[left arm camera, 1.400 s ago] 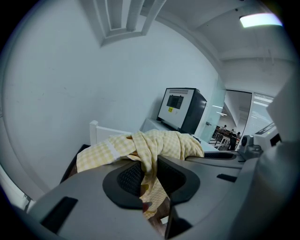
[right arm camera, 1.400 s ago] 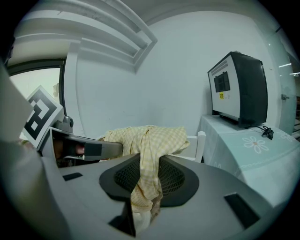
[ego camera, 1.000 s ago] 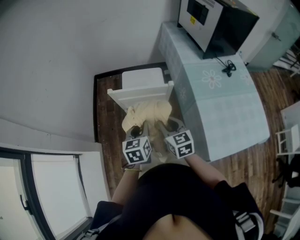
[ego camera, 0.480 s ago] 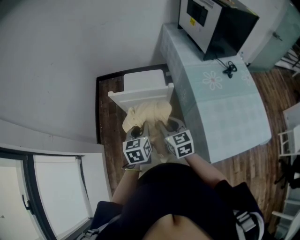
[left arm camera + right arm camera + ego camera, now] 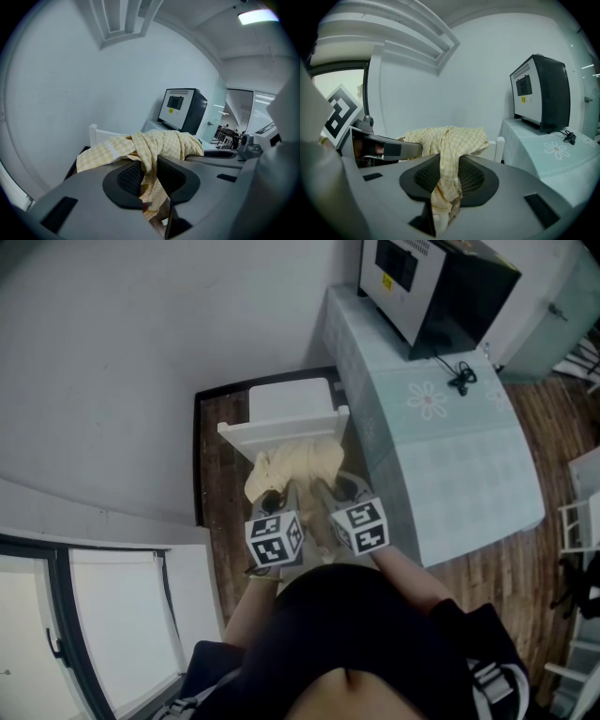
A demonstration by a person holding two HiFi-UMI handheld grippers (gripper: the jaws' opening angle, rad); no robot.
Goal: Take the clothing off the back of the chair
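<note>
Left gripper [image 5: 150,176]: its jaws are clamped on a fold of the yellow checked clothing [image 5: 159,143]. The cloth runs down between the ribbed pads and hangs out below them.

Right gripper [image 5: 447,176]: it is closed on another fold of the same clothing, which is pinched between its pads with a tail drooping underneath.

Clothing: it is bunched in a heap at the chair [image 5: 281,430], over the top rail of the back, on my side of it. I cannot tell whether it rests on the rail or hangs clear.

Why two grips: I hold it at two points close together so the loose cloth comes away as one bundle, not sliding off one side.

Gripper pose: both point slightly downward and sit side by side, which I judge keeps the pull even.

Bench [image 5: 450,456]: it stands just right of the chair under a pale flowered cover, with a boxy appliance [image 5: 431,282] at its far end.

Step in hand: I judge the grasp is made and the lift away from the chair back comes next.

Risk: a trailing fold could catch on the corner post of the chair.
</note>
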